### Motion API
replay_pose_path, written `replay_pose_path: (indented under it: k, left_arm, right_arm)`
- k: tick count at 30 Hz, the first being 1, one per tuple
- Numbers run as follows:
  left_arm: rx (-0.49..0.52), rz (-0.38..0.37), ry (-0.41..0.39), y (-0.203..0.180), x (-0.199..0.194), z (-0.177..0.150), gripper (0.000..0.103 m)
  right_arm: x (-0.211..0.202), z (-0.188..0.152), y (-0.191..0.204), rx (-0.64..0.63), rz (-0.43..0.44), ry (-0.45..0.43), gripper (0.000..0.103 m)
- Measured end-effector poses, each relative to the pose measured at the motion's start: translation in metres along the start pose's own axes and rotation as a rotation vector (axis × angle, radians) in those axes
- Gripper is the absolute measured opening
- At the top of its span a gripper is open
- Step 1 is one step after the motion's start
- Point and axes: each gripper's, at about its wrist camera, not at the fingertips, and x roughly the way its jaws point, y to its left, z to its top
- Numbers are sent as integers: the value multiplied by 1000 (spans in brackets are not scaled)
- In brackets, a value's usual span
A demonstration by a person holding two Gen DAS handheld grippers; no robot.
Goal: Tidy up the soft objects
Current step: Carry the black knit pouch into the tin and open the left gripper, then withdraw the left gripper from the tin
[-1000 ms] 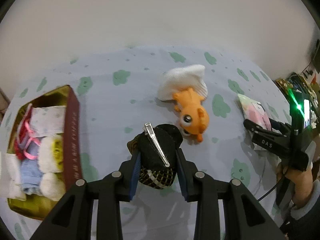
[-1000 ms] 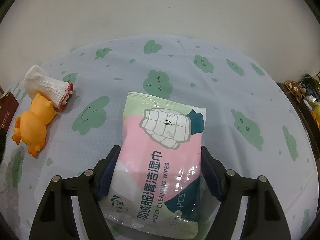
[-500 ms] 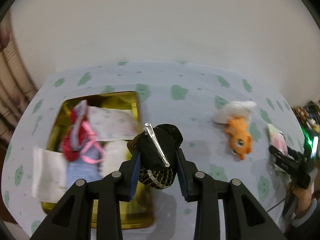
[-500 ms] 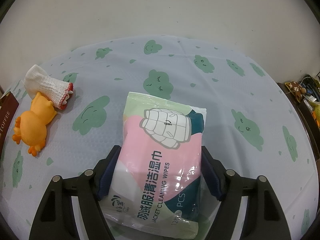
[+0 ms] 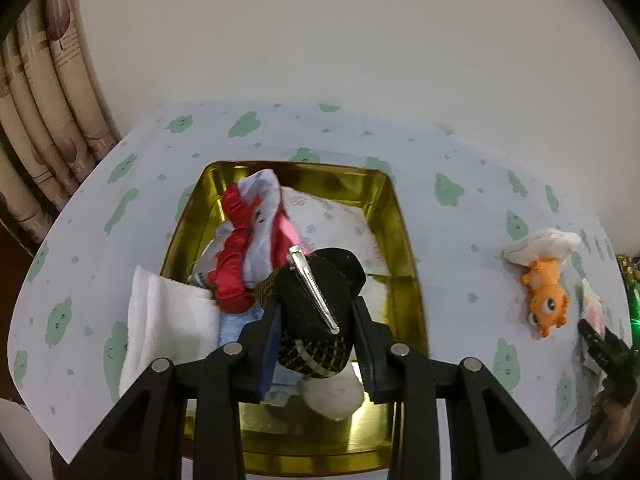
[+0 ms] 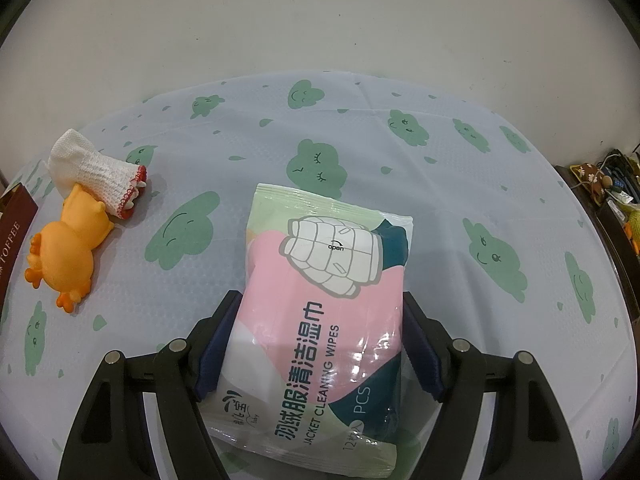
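Note:
My left gripper (image 5: 316, 330) is shut on a black fabric hair bow with a silver clip (image 5: 316, 308), held above the gold tin (image 5: 404, 240). Inside the tin lie a red and white cloth (image 5: 240, 240), a white folded towel (image 5: 168, 320), a white paper packet (image 5: 340, 220) and a white fluffy ball (image 5: 332, 396). My right gripper (image 6: 320, 344) is shut on a pink and green pack of wet wipes (image 6: 332, 280) that rests on the table. An orange toy animal (image 6: 68, 244) (image 5: 546, 300) and a white knitted sock (image 6: 96, 172) (image 5: 540, 244) lie between the tin and the pack.
The table wears a pale cloth with green cloud prints (image 6: 440, 152). A wall stands behind it. Beige curtains (image 5: 44, 100) hang at the left. The tin's brown lid edge (image 6: 14, 216) shows at the right wrist view's left border. Cluttered shelves (image 6: 612, 192) stand at the far right.
My left gripper has swung left with the hair bow, from over the bare cloth near the orange toy to over the gold tin. The right gripper and wipes pack have stayed put.

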Motion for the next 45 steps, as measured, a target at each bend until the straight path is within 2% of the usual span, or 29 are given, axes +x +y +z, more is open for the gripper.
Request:
replay_pose_path:
  k: [9,15,21,32,37,45]
  left_arm:
    - [-7,24,33,9,10,1,36]
    - [-18,58,55,11,12,1,47]
    - [-11,53,56,14,7,1,52]
    - [-11,33,5,19,-20,-2,52]
    - [-8,123,-79,29,-37,-9,52]
    - [-15,211,-149,58,-53,-21,52]
  right_arm:
    - [0,0,0,0,1,0,73]
    - [0,0,0,0,1,0,73]
    - [0,0,-1,0,2,0,73]
    - [0,0,-2,1,3,0,73]
    - [1,0,-2,0,3,0,73]
    - [1,1,-4,3,8,0,74]
